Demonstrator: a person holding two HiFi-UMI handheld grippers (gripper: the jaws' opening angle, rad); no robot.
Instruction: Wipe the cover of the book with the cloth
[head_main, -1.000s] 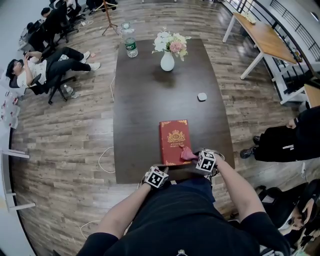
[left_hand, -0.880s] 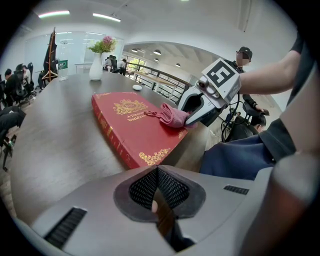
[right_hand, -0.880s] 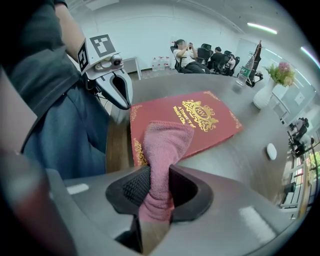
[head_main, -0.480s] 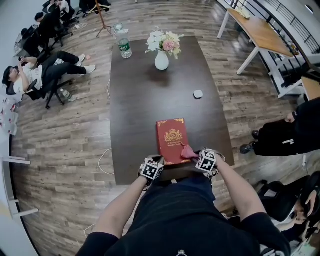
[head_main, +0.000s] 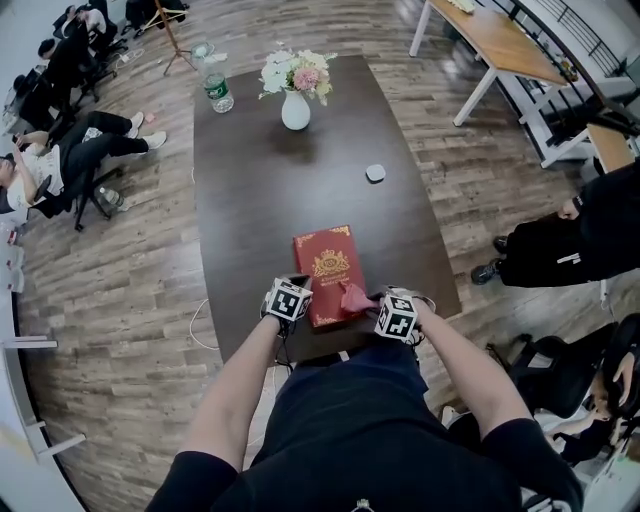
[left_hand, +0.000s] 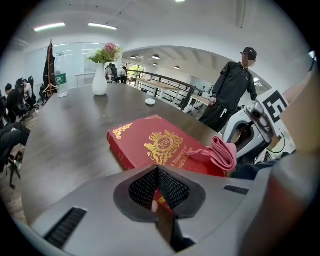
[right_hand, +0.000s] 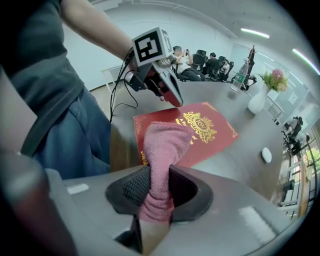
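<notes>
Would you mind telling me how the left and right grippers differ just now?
The right gripper is shut on the pink cloth; the left gripper is shut on nothing. The right gripper sits by the red book's right edge, the left gripper by its left edge. Both sit at the dark table's near end.

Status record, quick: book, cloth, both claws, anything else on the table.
book: red hardcover book with gold crest, flat near the front edge of the dark wooden table
cloth: pink cloth, over the book's near right corner
right claw: shut on cloth
left claw: shut, at book's near left corner
other: white vase of flowers, small white round object, plastic bottle
</notes>
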